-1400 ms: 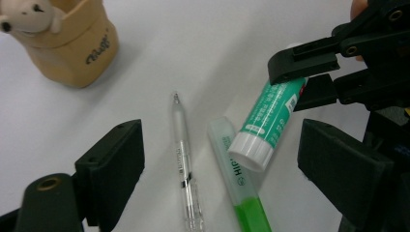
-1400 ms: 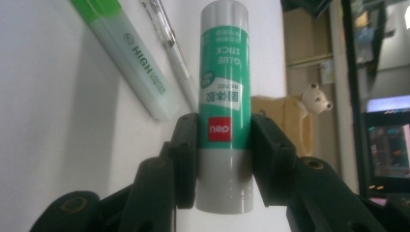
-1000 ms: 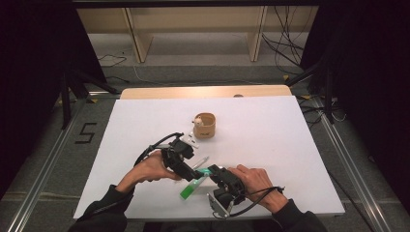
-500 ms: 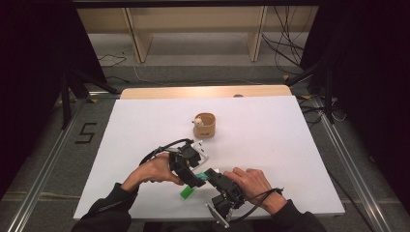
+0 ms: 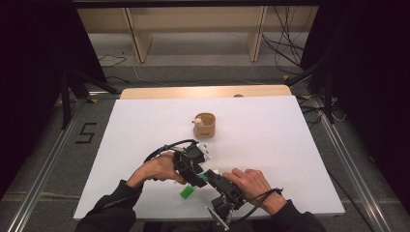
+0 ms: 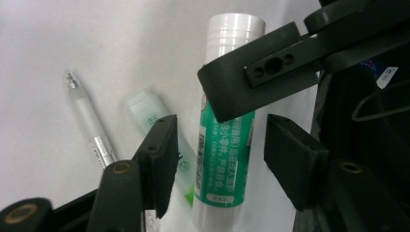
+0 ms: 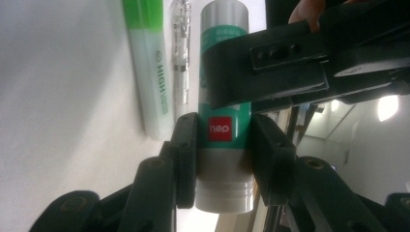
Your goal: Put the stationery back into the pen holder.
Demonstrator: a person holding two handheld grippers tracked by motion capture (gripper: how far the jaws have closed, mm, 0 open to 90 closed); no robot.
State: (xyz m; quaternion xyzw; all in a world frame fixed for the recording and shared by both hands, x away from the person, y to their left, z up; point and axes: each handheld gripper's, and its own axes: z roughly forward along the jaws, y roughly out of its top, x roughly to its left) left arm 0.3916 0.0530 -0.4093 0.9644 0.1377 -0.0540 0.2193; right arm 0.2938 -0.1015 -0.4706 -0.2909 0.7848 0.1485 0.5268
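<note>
- Right gripper (image 7: 222,159): pads clamped on both sides of the glue stick (image 7: 223,116), near its grey end.
- Left gripper (image 6: 220,159): jaws have just been closing; the glue stick (image 6: 225,145) sits between them, gaps on both sides, no contact.
- Highlighter (image 7: 150,67) and pen (image 7: 180,53) lie on the table (image 5: 290,145), just beside the stick.
- Cup (image 5: 205,125) stands well beyond both grippers.

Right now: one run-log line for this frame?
right gripper: shut on glue stick | left gripper: jaws just closing around it, not touching | highlighter, pen: on table
</note>
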